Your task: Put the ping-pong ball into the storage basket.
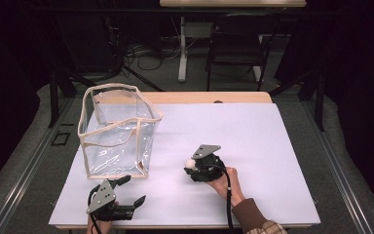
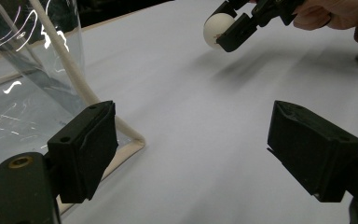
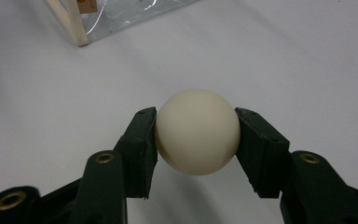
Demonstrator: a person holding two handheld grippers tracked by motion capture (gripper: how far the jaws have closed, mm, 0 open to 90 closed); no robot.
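One small white ball (image 3: 197,131), looks light, hard and slick, so pinching it dead across the middle is right. Right tongs (image 3: 196,140) squeeze it there, just above the counter (image 1: 253,131), right of the bag (image 1: 118,127). Left tongs (image 2: 191,154) spread, empty, by the bag's corner. Right gripper view shows pad contact; high view gives layout.

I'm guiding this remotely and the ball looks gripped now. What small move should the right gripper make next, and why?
Probably lift and carry it left toward the clear bag. The right gripper has both pads pressed on the white ball, which the left gripper view shows just above the table. The bag stands open-topped, and the left gripper waits open beside its corner.
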